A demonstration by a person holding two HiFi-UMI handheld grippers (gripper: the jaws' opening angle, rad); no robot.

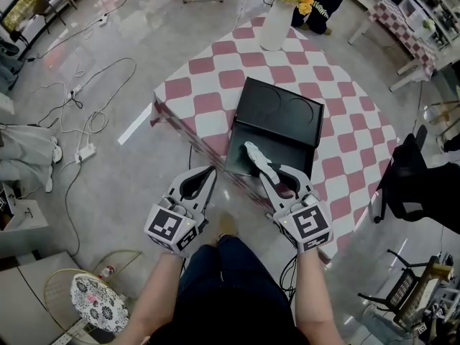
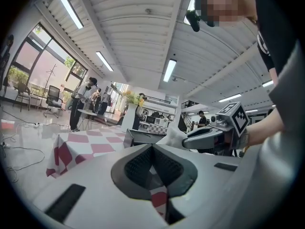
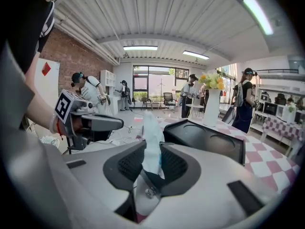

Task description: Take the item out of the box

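Note:
A black box (image 1: 282,113) with two round recesses in its top lies on the pink-and-white checkered table (image 1: 348,124). My right gripper (image 1: 264,169) hovers over the box's near edge, shut on a white, soft-looking item (image 1: 253,152) that sticks out beyond the fingertips. In the right gripper view that item (image 3: 152,135) stands upright between the jaws of the right gripper (image 3: 152,149), with the box (image 3: 205,140) just behind it. My left gripper (image 1: 208,172) hangs beside the table's near corner, left of the box, shut and empty. In its own view the left gripper (image 2: 152,149) holds nothing.
A white vase (image 1: 275,24) with yellow flowers stands at the table's far edge. Cables and a power strip (image 1: 85,152) lie on the floor to the left. A black chair (image 1: 406,182) sits close to the table's right side. People stand in the background.

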